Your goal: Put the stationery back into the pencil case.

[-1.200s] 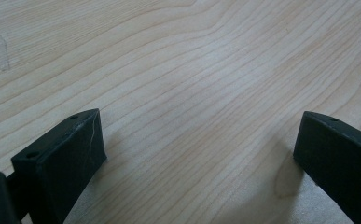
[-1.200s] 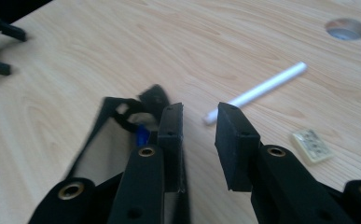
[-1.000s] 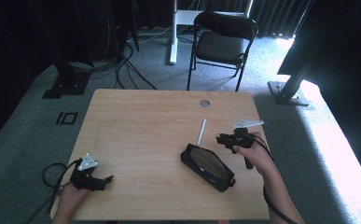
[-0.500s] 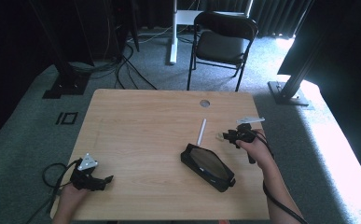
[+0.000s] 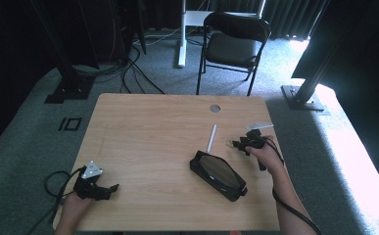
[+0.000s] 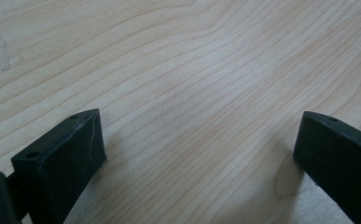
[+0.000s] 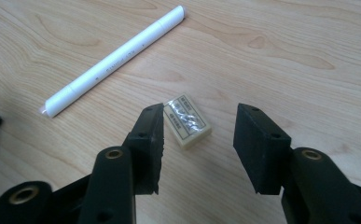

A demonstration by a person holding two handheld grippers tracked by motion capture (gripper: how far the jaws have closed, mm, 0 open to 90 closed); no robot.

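The right gripper (image 7: 199, 140), jaws just opening, straddles the eraser (image 7: 187, 120) on the table (image 5: 148, 132) beside the white pen (image 7: 115, 60); no grasp yet. Remaining: pickup, likely into the pencil case (image 5: 219, 175). The left gripper (image 6: 197, 154) rests released.

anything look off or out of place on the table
Nothing stands out. The white pen and small cream eraser lie flat on the wooden table, near the open black pencil case. No spill or damage shows.
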